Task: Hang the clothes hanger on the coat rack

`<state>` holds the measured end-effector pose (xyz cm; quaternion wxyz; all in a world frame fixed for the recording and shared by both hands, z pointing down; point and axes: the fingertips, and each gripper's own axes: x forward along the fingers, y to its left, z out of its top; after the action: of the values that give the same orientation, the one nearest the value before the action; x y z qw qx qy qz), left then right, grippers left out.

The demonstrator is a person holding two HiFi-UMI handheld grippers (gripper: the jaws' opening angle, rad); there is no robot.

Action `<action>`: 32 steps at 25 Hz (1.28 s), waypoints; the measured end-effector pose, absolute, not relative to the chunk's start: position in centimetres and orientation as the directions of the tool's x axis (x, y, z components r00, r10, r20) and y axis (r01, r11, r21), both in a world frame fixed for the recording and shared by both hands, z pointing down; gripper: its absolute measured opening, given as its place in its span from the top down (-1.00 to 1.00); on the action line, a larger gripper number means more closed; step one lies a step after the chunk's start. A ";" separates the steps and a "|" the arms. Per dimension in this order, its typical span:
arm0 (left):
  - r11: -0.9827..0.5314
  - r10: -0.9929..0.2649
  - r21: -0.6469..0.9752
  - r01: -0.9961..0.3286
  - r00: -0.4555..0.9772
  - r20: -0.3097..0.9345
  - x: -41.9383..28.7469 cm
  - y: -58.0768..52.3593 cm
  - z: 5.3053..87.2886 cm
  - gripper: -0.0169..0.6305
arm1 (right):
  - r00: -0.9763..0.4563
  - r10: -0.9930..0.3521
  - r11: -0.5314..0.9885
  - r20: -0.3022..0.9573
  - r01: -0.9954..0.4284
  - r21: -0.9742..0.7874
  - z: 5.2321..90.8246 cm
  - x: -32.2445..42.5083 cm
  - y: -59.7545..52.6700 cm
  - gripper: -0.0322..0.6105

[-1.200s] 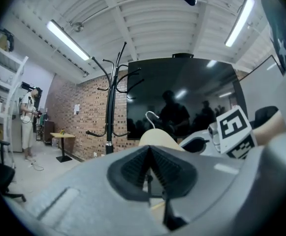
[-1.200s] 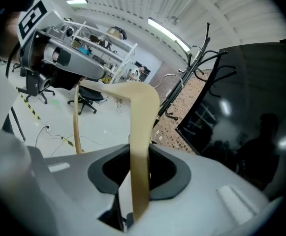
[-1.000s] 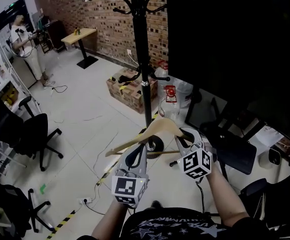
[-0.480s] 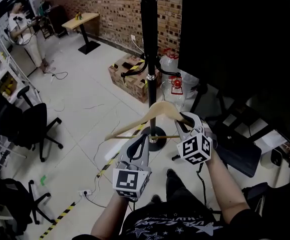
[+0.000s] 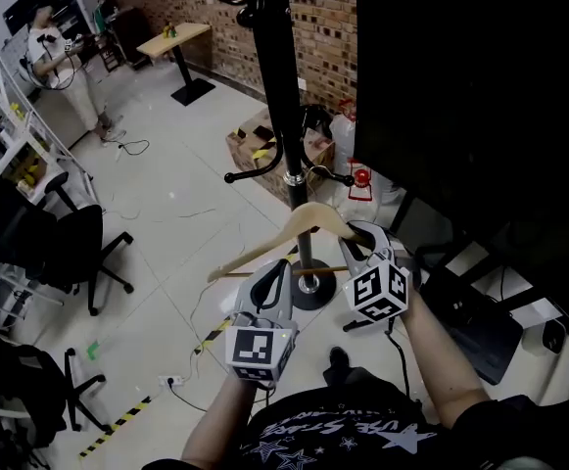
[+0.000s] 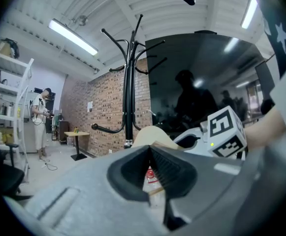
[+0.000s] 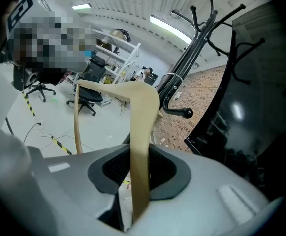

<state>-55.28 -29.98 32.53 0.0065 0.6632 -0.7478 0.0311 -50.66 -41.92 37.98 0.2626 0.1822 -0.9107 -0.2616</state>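
Hanger and both grippers have closed in on the rack since a second ago: then the wood hung well short of the pole with the base showing beyond it, and now its peak crosses the front of the pole, right under the lower pegs. The grip is unchanged. The right gripper is clamped on the hanger's right arm, the pale wood standing straight up between its pads. The left gripper is closed on the thin bottom bar, which crosses the narrow gap of its jaws. The hanger's wire hook rises beside the pole at peg height, and I cannot tell whether it touches anything. The box, which sat left of the pole earlier, now lies partly behind it. Those lower pegs jut out just above the wood, directly in its way. Right of the rack looms a dark panel, and behind the rack is a brick wall. Far left of the rack are a chair, a table and a person.
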 end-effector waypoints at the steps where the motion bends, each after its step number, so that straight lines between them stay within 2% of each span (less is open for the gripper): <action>1: 0.120 -0.991 -0.039 -0.992 -0.122 0.053 -55.1 -30.7 32.8 0.93 | -0.800 -0.461 0.799 0.384 -0.186 0.573 38.3 -50.8 -42.5 0.61; 20: 0.189 -0.966 -0.020 -0.982 -0.189 0.177 -56.5 -36.1 37.6 0.93 | -0.821 -0.397 0.817 0.409 -0.114 0.565 43.3 -52.2 -46.7 0.61; 32: 0.229 -0.957 0.023 -0.973 -0.221 0.187 -55.7 -37.6 38.2 0.93 | -0.847 -0.361 0.813 0.390 -0.081 0.576 44.8 -51.6 -46.6 0.61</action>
<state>-55.74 -37.57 38.21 0.0806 0.6188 -0.7798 0.0495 -51.59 -46.64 44.85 0.2491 0.1202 -0.9190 -0.2811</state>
